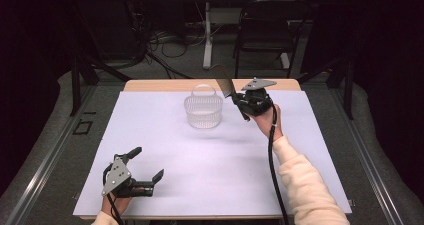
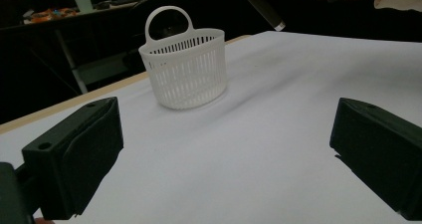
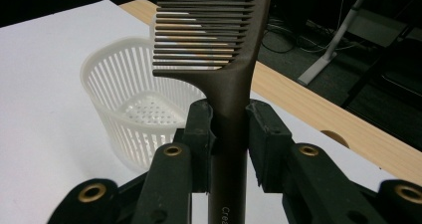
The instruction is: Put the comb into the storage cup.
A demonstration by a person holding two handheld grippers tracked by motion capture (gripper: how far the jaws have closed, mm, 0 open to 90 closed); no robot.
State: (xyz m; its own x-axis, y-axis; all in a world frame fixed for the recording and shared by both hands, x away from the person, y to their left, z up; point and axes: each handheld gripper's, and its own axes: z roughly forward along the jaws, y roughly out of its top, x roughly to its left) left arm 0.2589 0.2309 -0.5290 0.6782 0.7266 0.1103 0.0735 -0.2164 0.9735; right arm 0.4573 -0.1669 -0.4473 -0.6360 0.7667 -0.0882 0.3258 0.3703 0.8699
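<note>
A white sheet (image 1: 200, 165) covers almost the whole wooden table (image 1: 165, 85); only a strip of light wood stays bare along the far edge. In the right gripper view this wooden strip (image 3: 318, 109) has a small oval hole (image 3: 334, 136) in it. Behind the table stands a black chair (image 1: 265, 32), and just left of it is the white leg (image 1: 207, 35) of another desk. Dark cables (image 1: 170, 40) lie tangled on the grey floor (image 1: 45, 135). On the floor at the left is a small square mark (image 1: 82, 128).

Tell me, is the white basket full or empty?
Empty. In the right gripper view, the white basket shows its bare holed floor, and the comb is held in the right gripper.
</note>
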